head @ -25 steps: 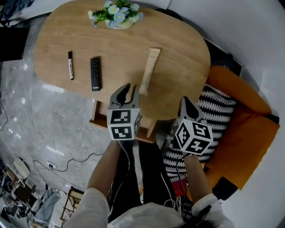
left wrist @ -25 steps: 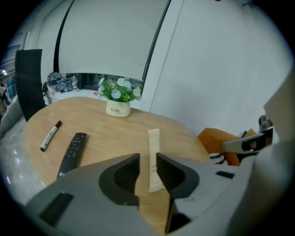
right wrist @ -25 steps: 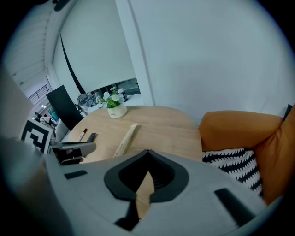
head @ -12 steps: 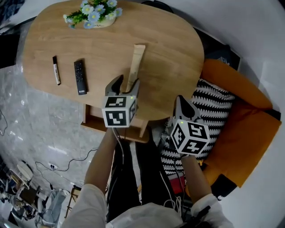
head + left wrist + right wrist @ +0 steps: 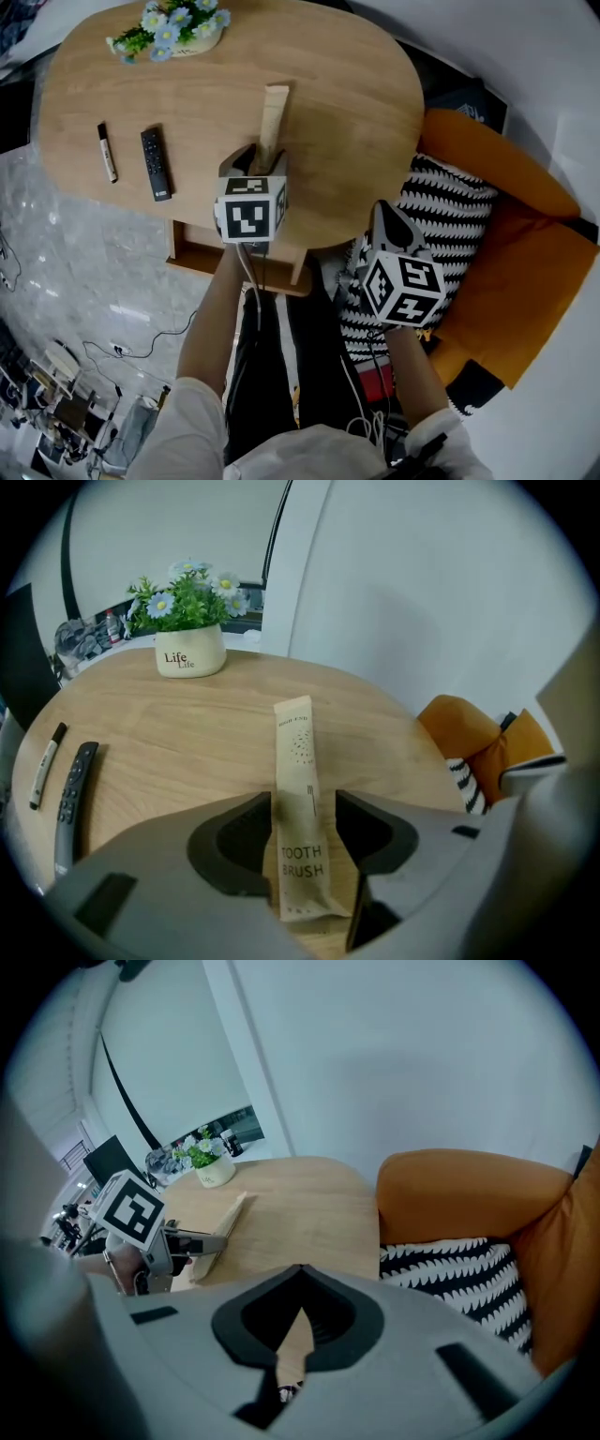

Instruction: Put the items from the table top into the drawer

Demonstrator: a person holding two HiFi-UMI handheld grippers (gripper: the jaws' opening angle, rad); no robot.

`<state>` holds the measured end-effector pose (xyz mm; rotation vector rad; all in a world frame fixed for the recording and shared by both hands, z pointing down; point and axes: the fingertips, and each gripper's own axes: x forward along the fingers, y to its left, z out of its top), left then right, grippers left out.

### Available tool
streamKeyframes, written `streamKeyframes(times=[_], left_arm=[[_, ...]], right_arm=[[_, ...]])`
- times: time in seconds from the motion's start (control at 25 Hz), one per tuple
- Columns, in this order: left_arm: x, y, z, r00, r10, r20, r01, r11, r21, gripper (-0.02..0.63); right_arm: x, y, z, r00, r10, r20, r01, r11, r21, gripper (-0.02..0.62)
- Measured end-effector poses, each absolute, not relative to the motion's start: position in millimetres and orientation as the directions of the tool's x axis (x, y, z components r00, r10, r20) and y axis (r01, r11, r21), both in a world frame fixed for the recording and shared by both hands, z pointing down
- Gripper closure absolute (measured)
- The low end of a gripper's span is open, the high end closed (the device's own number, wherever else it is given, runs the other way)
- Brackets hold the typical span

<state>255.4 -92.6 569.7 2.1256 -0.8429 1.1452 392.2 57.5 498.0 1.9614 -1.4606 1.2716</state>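
Note:
A tan toothbrush packet [image 5: 272,112] [image 5: 300,761] lies lengthwise on the oval wooden table [image 5: 347,112]. My left gripper [image 5: 255,157] [image 5: 303,803] points down at its near end. Its jaws have just been opening and now stand open on either side of the packet, which lies flat between them. A black remote [image 5: 153,162] [image 5: 70,794] and a marker pen [image 5: 106,152] [image 5: 45,764] lie to the left. The wooden drawer [image 5: 234,262] stands pulled out under the table's near edge. My right gripper [image 5: 386,211] [image 5: 302,1274] is shut and empty, off the table's right side above a striped cushion [image 5: 450,225].
A white pot of flowers [image 5: 173,33] [image 5: 190,653] stands at the table's far edge. An orange seat [image 5: 506,253] is on the right, and the person's legs are below the drawer. Cables and clutter lie on the grey floor at lower left.
My left gripper has moved forward and down over the table until its jaws straddle the packet's near end. The right gripper has shifted slightly and stays shut.

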Motion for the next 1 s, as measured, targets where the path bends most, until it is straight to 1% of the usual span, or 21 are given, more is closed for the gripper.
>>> streamKeyframes(times=[0.08, 0.12, 0.16, 0.44, 0.68, 1.0], left_arm=[[256, -94, 572, 0.422, -0.256, 0.870, -0.746, -0.643, 0.173, 0.399], [255, -95, 574, 0.413, -0.261, 0.872, -0.748, -0.644, 0.161, 0.422], [253, -96, 575, 0.405, -0.268, 0.874, -0.749, -0.646, 0.149, 0.473], [253, -97, 574, 0.420, -0.275, 0.865, -0.747, -0.646, 0.158, 0.489], [238, -106, 559, 0.431, -0.352, 0.831, -0.781, -0.606, 0.148, 0.553], [205, -101, 528, 0.469, -0.395, 0.790, -0.825, -0.515, 0.233, 0.557]], right_arm=[[392, 60, 500, 0.045, -0.552, 0.833, -0.899, -0.386, -0.207, 0.603], [391, 61, 501, 0.043, -0.551, 0.834, -0.899, -0.384, -0.208, 0.603], [390, 62, 502, 0.040, -0.550, 0.834, -0.900, -0.382, -0.209, 0.603], [386, 65, 509, 0.026, -0.533, 0.846, -0.909, -0.365, -0.202, 0.603], [375, 52, 510, 0.020, -0.540, 0.841, -0.920, -0.340, -0.197, 0.603], [350, 28, 499, 0.000, -0.556, 0.831, -0.944, -0.275, -0.184, 0.603]])
